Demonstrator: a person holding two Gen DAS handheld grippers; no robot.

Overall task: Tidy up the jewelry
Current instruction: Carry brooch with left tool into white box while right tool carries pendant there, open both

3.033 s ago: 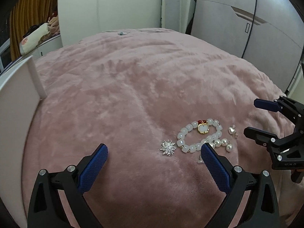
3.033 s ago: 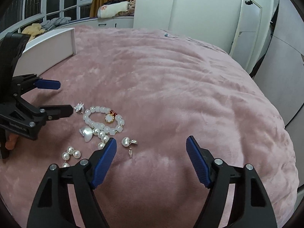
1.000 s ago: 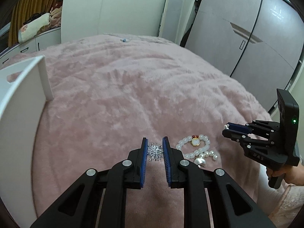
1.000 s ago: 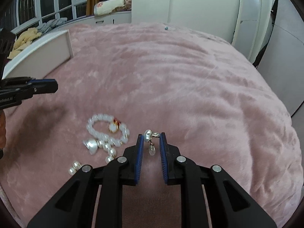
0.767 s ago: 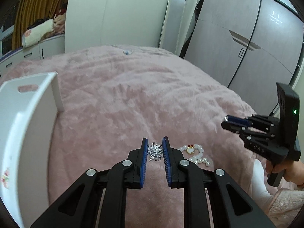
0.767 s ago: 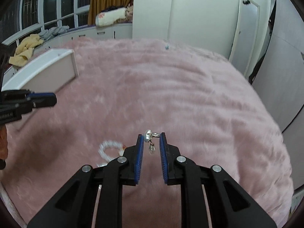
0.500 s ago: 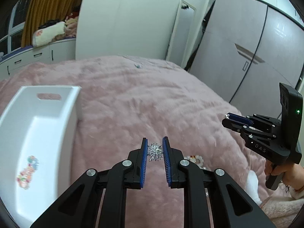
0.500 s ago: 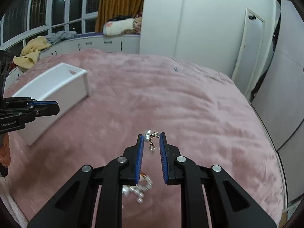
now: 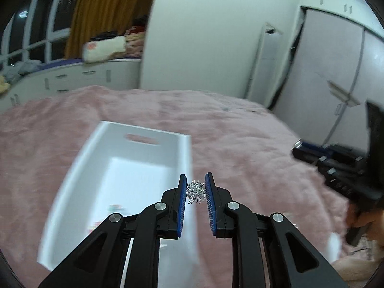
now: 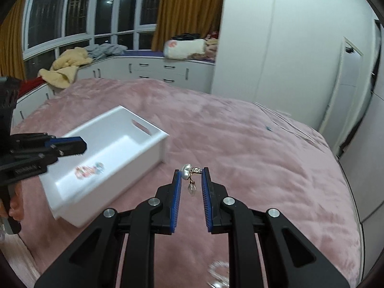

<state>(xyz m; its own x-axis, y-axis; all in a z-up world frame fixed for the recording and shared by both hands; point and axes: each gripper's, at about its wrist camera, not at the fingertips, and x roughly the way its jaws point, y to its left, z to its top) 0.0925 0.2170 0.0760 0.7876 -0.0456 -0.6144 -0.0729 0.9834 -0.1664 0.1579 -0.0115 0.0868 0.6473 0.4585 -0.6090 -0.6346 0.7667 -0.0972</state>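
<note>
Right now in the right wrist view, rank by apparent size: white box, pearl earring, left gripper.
1. white box, largest.
2. left gripper, smaller in frame, though cut off at the left edge, so its full extent is unsure.
3. pearl earring, smallest by far, despite being nearest the camera, pinched in the right gripper.

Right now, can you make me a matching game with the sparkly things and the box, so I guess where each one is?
Things:
1. spiky silver brooch
2. pearl earring
3. white box
4. sticker

Places:
A. on the pink blanket
B. pinched in the right gripper
C. on the box's inside floor
D. pinched in the left gripper

Pairs: 1-D, 2-B, 3-A, 4-C
</note>
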